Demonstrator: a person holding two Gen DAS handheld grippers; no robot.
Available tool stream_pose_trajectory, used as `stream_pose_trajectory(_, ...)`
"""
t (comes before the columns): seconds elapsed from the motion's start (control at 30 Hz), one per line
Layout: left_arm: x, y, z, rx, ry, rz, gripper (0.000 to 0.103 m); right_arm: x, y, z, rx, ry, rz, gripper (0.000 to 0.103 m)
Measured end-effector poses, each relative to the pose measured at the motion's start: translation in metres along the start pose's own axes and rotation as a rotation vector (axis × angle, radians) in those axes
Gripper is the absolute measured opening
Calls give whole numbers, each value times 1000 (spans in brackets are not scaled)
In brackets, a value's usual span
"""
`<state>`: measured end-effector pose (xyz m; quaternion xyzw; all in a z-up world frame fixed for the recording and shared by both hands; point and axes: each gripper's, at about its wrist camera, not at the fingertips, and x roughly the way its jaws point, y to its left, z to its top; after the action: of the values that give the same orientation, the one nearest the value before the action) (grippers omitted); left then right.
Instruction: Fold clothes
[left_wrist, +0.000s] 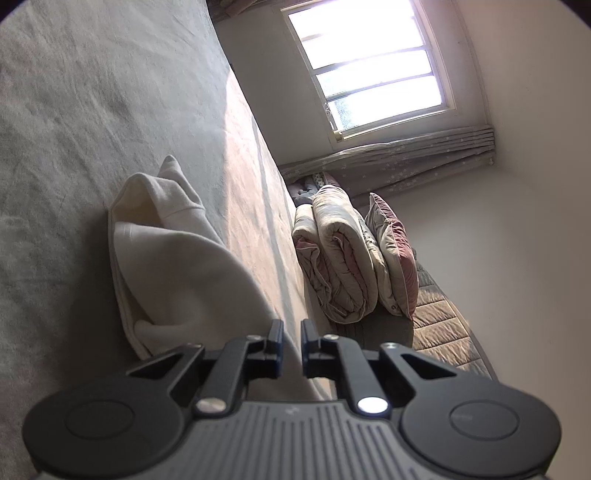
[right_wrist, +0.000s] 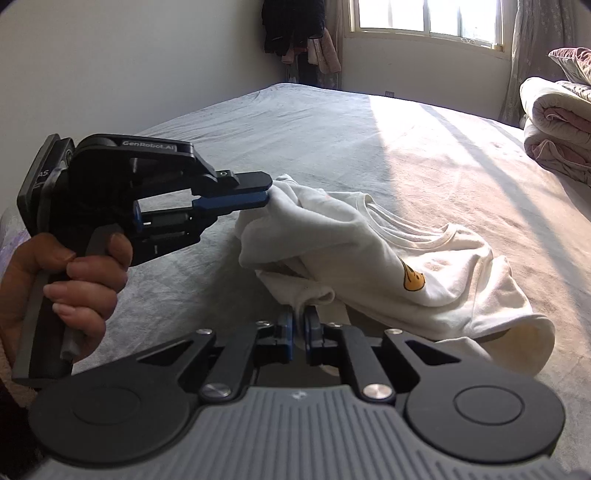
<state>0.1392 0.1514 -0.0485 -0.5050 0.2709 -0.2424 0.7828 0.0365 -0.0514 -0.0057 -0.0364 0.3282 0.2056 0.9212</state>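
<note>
A white T-shirt (right_wrist: 424, 266) with a yellow smiley print (right_wrist: 412, 277) lies crumpled on the grey bed (right_wrist: 295, 122). My left gripper (right_wrist: 267, 194) is shut on one edge of the shirt and lifts it above the bed; in its own view (left_wrist: 291, 341) the white cloth (left_wrist: 177, 266) runs between its fingers. My right gripper (right_wrist: 299, 325) is shut on another bunched edge of the shirt, near the bed's front. The part of the shirt under the grippers is hidden.
Folded quilts (right_wrist: 557, 125) and a pillow (right_wrist: 572, 62) are stacked at the bed's right side, also in the left wrist view (left_wrist: 340, 258). A window (right_wrist: 428, 18) and curtain (right_wrist: 532, 55) are at the back. Dark clothes (right_wrist: 291, 26) hang in the corner.
</note>
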Motion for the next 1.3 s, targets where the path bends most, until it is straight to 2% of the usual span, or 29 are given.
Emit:
stream_pose_trajectory(0.07,-7,-2,3,20,-4,5,13,-13,9,-1,-6,-4,18,8)
stream_pose_trajectory(0.13,-16,-3,7,47,-19,20,33,-25,19,-3,-11,-9,35,8)
stream_pose_trajectory(0.33,-37,0,17,115,-31,91,48,-63,37,-6,2,-25,104,8)
stream_pose_trajectory(0.5,-49,2,19,165,-4,158,53,-89,47,-6,9,-28,151,6)
stream_pose_trajectory(0.6,-54,1,17,193,14,179,55,-103,53,-8,13,-24,189,1)
stream_pose_trajectory(0.73,-58,4,12,212,43,218,56,-94,63,-10,-37,-6,143,1)
stream_pose_trajectory(0.87,-55,8,7,204,78,212,56,-66,49,-8,-9,33,109,2)
stream_pose_trajectory(0.9,-52,9,5,205,86,206,56,-59,44,-7,10,34,96,3)
stream_pose_trajectory(0.93,-51,9,4,213,90,198,56,-57,41,-7,19,36,93,13)
stream_pose_trajectory(1.0,-46,8,-1,235,111,187,56,-49,32,-8,33,46,67,14)
stream_pose_trajectory(1.07,-40,6,-6,257,131,189,56,-41,21,-9,49,55,40,22)
stream_pose_trajectory(1.1,-36,6,-8,270,138,195,57,-39,16,-10,55,58,26,39)
stream_pose_trajectory(1.13,-32,4,-11,282,142,203,57,-36,7,-14,61,55,-1,49)
stream_pose_trajectory(1.3,-15,2,-18,310,168,232,58,-10,-30,-30,51,109,-154,49)
